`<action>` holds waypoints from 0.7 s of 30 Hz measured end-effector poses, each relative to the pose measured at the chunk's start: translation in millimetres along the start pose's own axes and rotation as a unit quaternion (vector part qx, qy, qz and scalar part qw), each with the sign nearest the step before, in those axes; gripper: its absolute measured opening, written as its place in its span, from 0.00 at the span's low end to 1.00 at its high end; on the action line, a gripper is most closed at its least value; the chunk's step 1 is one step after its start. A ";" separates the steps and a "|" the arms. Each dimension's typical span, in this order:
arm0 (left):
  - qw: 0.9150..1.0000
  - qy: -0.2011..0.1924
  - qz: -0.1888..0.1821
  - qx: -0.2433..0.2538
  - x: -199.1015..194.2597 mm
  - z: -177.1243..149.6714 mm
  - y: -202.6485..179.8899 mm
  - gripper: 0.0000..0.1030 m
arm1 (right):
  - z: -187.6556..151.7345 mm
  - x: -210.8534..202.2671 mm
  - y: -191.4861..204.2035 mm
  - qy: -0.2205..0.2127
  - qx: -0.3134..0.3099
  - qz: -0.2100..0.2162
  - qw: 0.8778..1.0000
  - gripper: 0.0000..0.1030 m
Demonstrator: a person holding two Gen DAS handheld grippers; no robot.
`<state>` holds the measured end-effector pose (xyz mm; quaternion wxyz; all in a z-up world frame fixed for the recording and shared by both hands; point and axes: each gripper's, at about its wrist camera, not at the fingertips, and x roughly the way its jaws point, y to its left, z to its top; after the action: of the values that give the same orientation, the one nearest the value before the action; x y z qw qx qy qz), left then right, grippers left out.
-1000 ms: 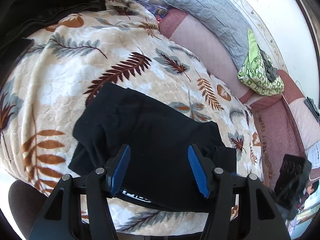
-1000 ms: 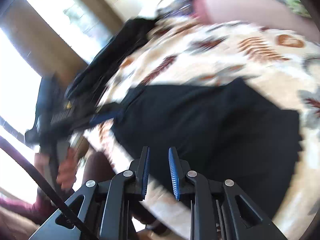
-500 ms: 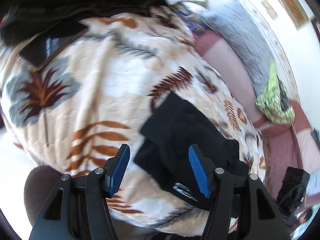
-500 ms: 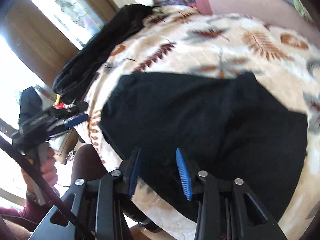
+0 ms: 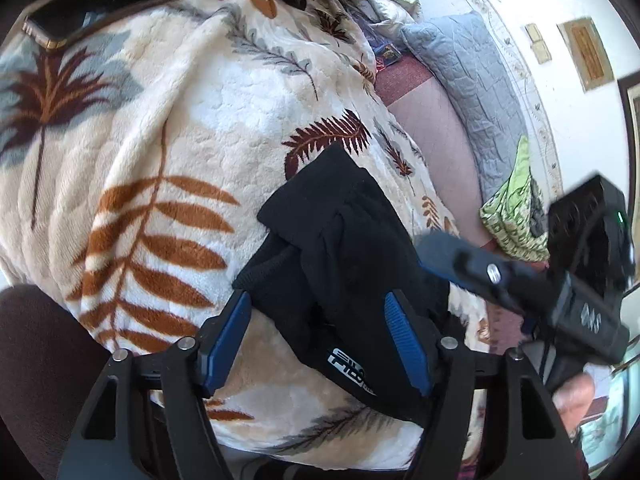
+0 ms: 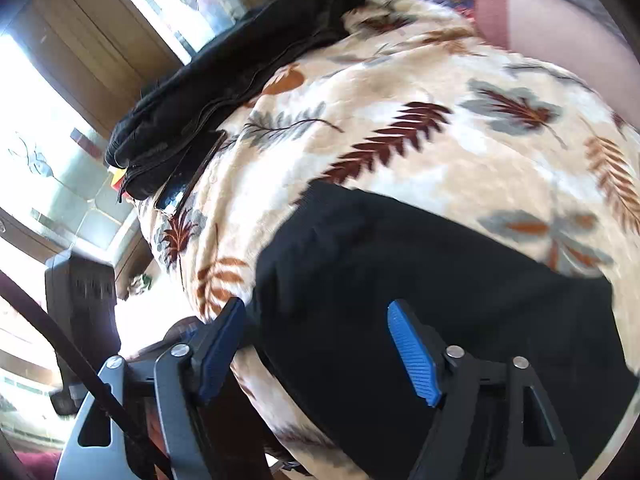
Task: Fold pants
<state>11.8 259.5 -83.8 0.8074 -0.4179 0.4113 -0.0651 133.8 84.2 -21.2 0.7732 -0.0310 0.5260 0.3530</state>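
Black pants point(image 5: 344, 264) folded smaller, both grippers' fingers point(image 6: 412, 352) opening wider, empty.

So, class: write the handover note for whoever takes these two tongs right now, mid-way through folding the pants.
Left tongs: opening, nothing gripped; the near edge of the black pants lies between the pads, which do not press on it.
Right tongs: opening, over the pants, holding nothing.
Pants: folded into a compact bundle on the leaf-print blanket, logo at the near edge.
Also on the blanket: a phone and a dark jacket at the far side, clear of the pants.
Done: pants folded up and released.
Left: check the bundle is tidy; perhaps one more fold or smoothing.
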 end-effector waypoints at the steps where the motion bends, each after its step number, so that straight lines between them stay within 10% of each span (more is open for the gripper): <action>1: 1.000 0.004 -0.007 -0.011 1.9 -1.4 3.9 0.67 | 8.2 7.0 3.7 0.010 -0.003 -0.004 1.000 0.79; 15: 1.000 -0.014 0.009 -0.012 12.8 -7.9 -8.4 0.82 | 71.6 138.5 48.9 0.223 -0.092 -0.175 0.954 1.00; 18: 1.000 0.005 0.020 0.008 22.0 -8.2 -16.6 0.24 | 69.8 139.8 46.4 0.234 -0.111 -0.169 0.951 0.99; 21: 1.000 0.022 0.008 0.003 26.3 -6.9 -17.4 0.17 | 66.7 126.9 43.2 0.215 -0.125 -0.179 0.952 0.74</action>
<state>28.2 232.2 -89.4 0.8002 -0.4104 0.4319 -0.0691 186.6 209.6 -83.6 0.6822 -0.2958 0.6173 0.2571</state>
